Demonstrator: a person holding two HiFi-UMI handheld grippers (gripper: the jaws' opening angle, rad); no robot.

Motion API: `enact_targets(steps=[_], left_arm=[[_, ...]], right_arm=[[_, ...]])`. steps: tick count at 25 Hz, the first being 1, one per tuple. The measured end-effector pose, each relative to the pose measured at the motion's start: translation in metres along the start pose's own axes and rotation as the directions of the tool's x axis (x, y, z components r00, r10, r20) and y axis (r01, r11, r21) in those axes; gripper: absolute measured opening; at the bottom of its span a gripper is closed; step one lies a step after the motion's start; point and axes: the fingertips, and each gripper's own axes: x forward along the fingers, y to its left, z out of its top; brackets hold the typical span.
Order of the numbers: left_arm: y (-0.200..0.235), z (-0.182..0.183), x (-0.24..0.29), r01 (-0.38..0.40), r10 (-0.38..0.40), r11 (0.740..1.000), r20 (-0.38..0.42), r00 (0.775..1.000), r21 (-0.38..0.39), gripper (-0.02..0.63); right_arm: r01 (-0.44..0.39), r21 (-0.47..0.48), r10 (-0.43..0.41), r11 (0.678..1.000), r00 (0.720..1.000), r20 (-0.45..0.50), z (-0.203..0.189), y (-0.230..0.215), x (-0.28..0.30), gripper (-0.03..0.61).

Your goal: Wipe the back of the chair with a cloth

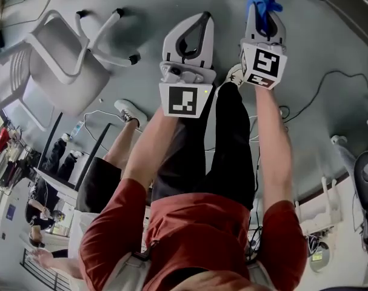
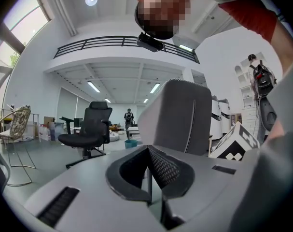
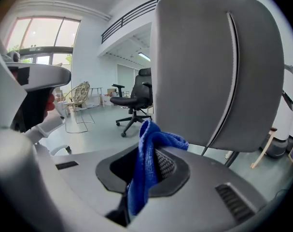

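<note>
The grey chair (image 1: 61, 58) with white legs stands on the floor at the upper left of the head view. Its padded back (image 3: 214, 66) fills the right gripper view close ahead and also rises beyond the left gripper's jaws (image 2: 177, 116). My right gripper (image 1: 264, 10) is shut on a blue cloth (image 3: 142, 175), which bunches up out of the jaws (image 1: 262, 0). My left gripper (image 1: 202, 17) is held beside it, a little lower in the head view. Its jaws meet at the tips (image 2: 148, 151) with nothing between them.
A black office chair (image 2: 90, 129) and a wire chair (image 2: 13, 124) stand farther back on the grey floor. A person with a backpack (image 2: 129, 119) stands in the distance. Cables (image 1: 317, 96) trail across the floor at the right, and another person's shoe (image 1: 130, 111) is at the left.
</note>
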Motion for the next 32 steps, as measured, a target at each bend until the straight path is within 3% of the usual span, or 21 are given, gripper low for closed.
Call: enact_targets(steps=[7,18,24,28,32], left_arm=[[0.002,0.002,0.003,0.002,-0.002,1.000,-0.012,1.000,-0.010,0.014],[0.000,0.001,0.008,0.010,-0.011,1.000,-0.028,1.000,-0.028,0.014],[-0.007,0.004,0.004,0.017,-0.018,0.999,-0.027,0.999,-0.040,0.014],[-0.012,0.013,0.000,0.024,-0.025,0.999,-0.029,0.999,-0.034,0.014],[-0.018,0.029,-0.002,0.026,-0.027,0.999,-0.023,0.999,-0.027,0.014]], right_arm=[[0.017,-0.008,-0.017,1.000,1.000,0.011,0.022,-0.027,0.063,0.051],[0.025,0.001,-0.025,1.000,0.994,-0.109,0.024,-0.048,0.106,0.049],[0.042,-0.011,-0.043,0.999,0.994,-0.105,0.038,-0.048,0.093,0.051],[0.039,-0.010,-0.040,0.999,0.998,-0.052,0.068,-0.042,0.069,0.051],[0.017,-0.076,-0.016,0.997,1.000,0.005,0.103,-0.035,0.039,0.051]])
